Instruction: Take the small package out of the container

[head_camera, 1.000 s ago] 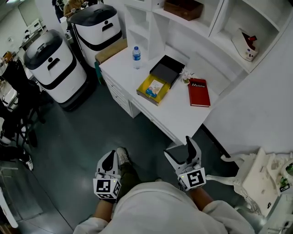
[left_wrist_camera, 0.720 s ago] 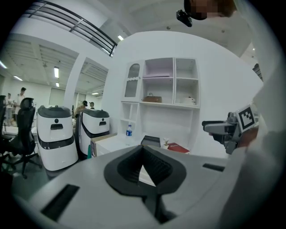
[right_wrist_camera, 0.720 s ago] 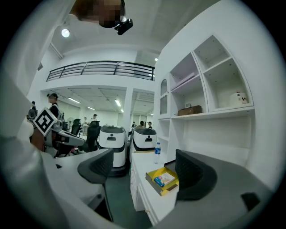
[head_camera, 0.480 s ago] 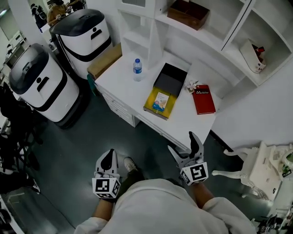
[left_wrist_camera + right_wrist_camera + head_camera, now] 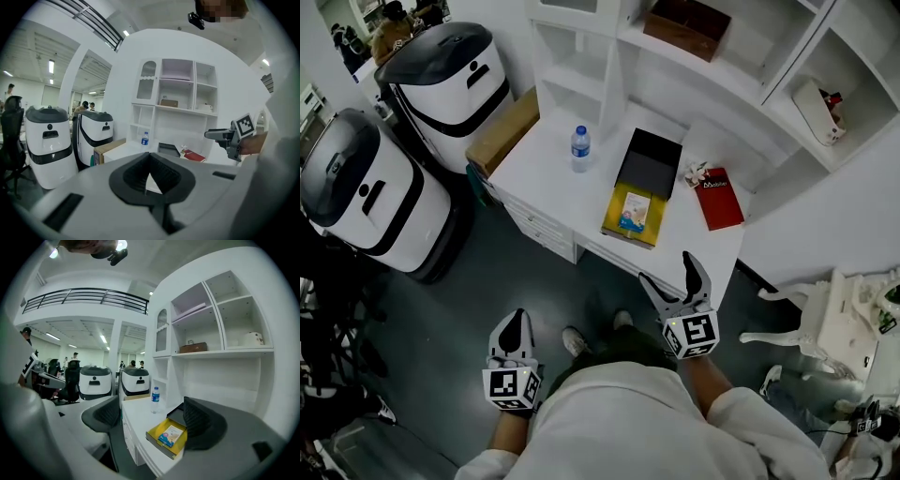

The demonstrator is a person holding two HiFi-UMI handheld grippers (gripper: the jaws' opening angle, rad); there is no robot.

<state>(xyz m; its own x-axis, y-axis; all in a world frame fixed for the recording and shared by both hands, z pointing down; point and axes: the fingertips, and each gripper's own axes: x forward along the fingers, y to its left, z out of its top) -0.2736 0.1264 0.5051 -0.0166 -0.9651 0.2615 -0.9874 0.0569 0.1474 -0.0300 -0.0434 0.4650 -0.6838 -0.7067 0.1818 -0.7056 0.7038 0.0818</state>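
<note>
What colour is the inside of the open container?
The container is yellow inside; head view shows it best.

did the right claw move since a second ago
Yes: the right claw has come forward, nearer the yellow box on the desk.

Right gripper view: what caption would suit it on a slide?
Open right tongs frame a yellow box with a small package on a white desk.

White desk (image 5: 572, 192) with drawers in its front. Directly on its top:
- A water bottle (image 5: 579, 148) stands upright towards the rear left.
- An open yellow container (image 5: 630, 214) sits at the front edge.
- Its black lid (image 5: 649, 164) lies flat, touching its rear side.
- A red book (image 5: 716, 198) lies flat to the right.
- A small white ornament (image 5: 694, 172) sits between lid and book.
</note>
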